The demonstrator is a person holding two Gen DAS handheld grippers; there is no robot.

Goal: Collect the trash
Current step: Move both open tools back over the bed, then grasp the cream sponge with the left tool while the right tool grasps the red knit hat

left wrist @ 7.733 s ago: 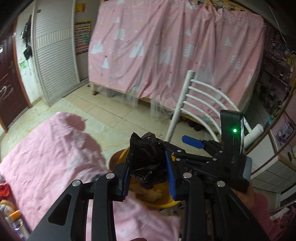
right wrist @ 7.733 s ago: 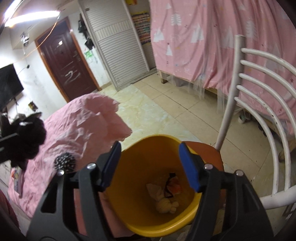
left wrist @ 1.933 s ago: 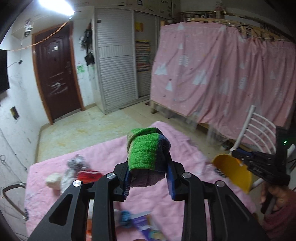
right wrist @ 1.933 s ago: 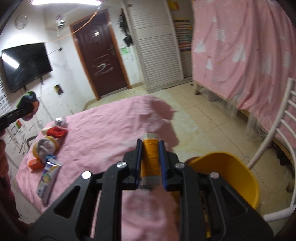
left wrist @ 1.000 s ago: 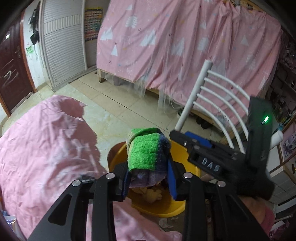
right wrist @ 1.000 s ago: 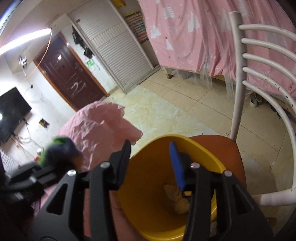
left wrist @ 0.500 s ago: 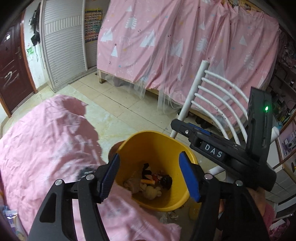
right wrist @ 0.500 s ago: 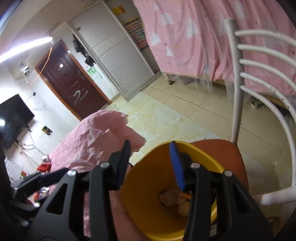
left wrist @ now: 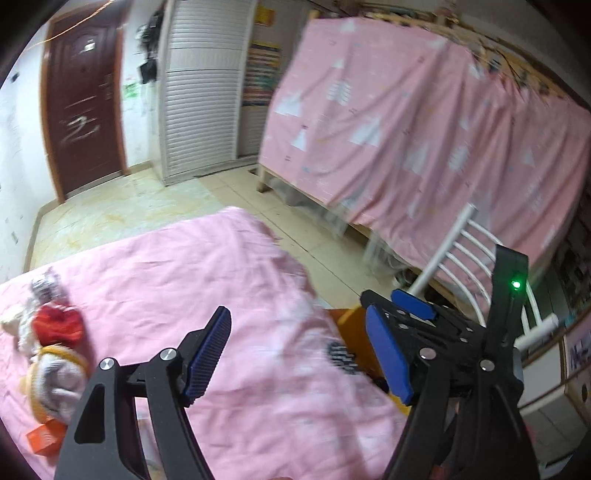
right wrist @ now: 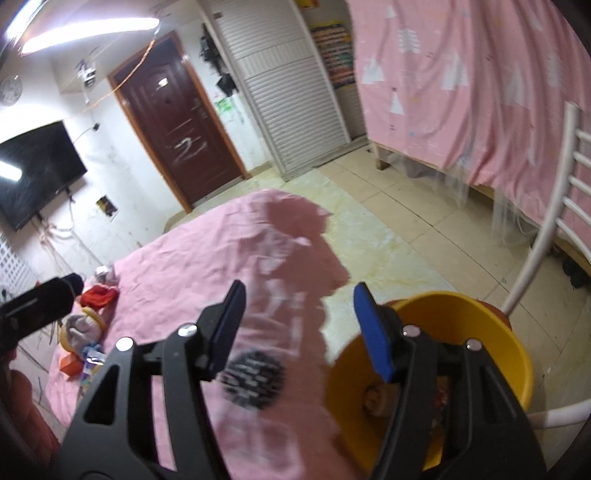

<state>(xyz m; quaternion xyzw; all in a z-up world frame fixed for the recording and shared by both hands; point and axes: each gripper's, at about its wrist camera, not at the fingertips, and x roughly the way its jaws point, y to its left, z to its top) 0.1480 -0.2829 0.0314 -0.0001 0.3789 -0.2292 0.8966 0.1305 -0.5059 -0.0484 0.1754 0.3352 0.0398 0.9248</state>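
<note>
Indoor light, fairly dim w/ pinkish cast. Ceiling tube light (right wrist: 88, 31) at top left of right wrist view blows out to white glare. Dark shadow (right wrist: 306, 251) falls across far corner of the pink bedspread (right wrist: 192, 266). Both views motion-blurred, esp. curtain (left wrist: 424, 129) & door (left wrist: 83, 110). Heavy fisheye bending + black vignette at corners.

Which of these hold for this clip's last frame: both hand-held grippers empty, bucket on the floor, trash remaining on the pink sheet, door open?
1. Both hand-held grippers, left and right, are open and empty. True.
2. The yellow bucket stands on the floor. False: it sits on the seat of the white chair.
3. Items remain on the pink sheet, including a red crumpled piece. True.
4. The brown door is open. False: it is closed.
</note>
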